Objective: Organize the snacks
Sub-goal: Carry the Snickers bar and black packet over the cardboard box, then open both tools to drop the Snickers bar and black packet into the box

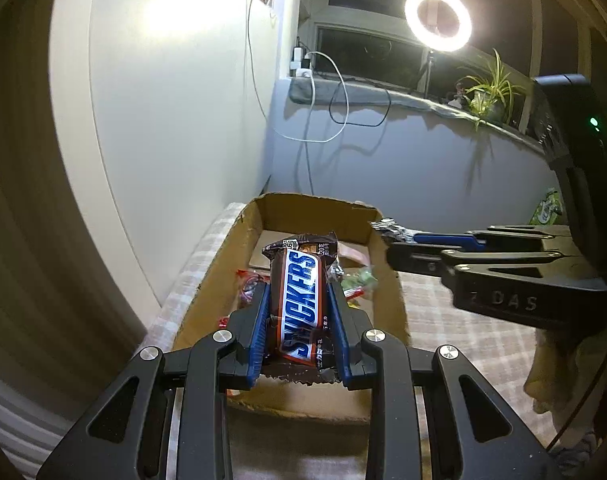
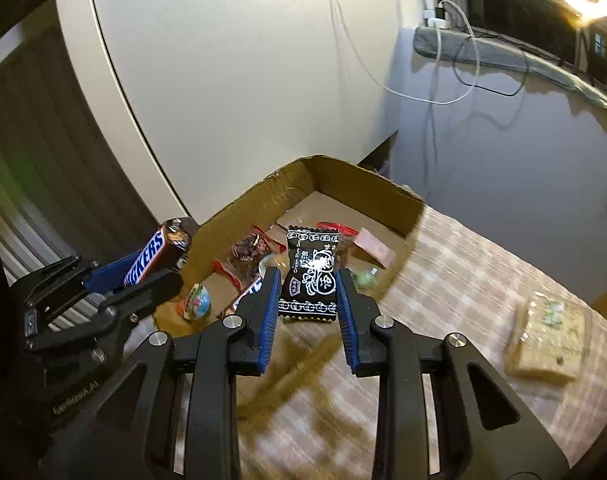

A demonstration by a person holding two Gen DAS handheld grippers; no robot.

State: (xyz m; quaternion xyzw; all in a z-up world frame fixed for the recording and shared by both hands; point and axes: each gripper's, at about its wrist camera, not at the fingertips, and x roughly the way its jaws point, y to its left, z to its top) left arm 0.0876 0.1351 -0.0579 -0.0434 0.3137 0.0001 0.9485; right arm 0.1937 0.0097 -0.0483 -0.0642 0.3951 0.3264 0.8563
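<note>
A shallow cardboard box (image 2: 367, 188) sits on a checked cloth (image 2: 463, 264), its far end close to a white panel (image 2: 243, 80) and a grey wall (image 2: 503, 152). In the right wrist view the box floor holds a loose scatter of snacks: a clear packet (image 2: 249, 250) with dark contents and red ends near the middle, a round green-and-red sweet (image 2: 197, 300) at about 7 o'clock by the near left wall, a pink packet (image 2: 373, 252) at about 3 o'clock, a red wrapper (image 2: 337, 227) just behind it, and a small green sweet (image 2: 365, 278) by the near right wall. The far third of the floor is bare cardboard. The left gripper (image 1: 299, 300) has its blue pads clamped on the long sides of a Snickers bar (image 1: 301, 300), held above the box with its far end pointing toward 12 o'clock. The right gripper (image 2: 308, 292) pinches a black sweet packet (image 2: 311, 276) with white print between its pads, the packet hanging over the near edge of the box. In the left wrist view this gripper reaches in from 3 o'clock, its tip at the box's right rim. Outside the box, at 4 o'clock on the cloth, lies a pale wrapped bar (image 2: 547, 340). A ring light (image 1: 438, 19) glows at 1 o'clock above the sill, with a plant (image 1: 489, 92) beside it.
</note>
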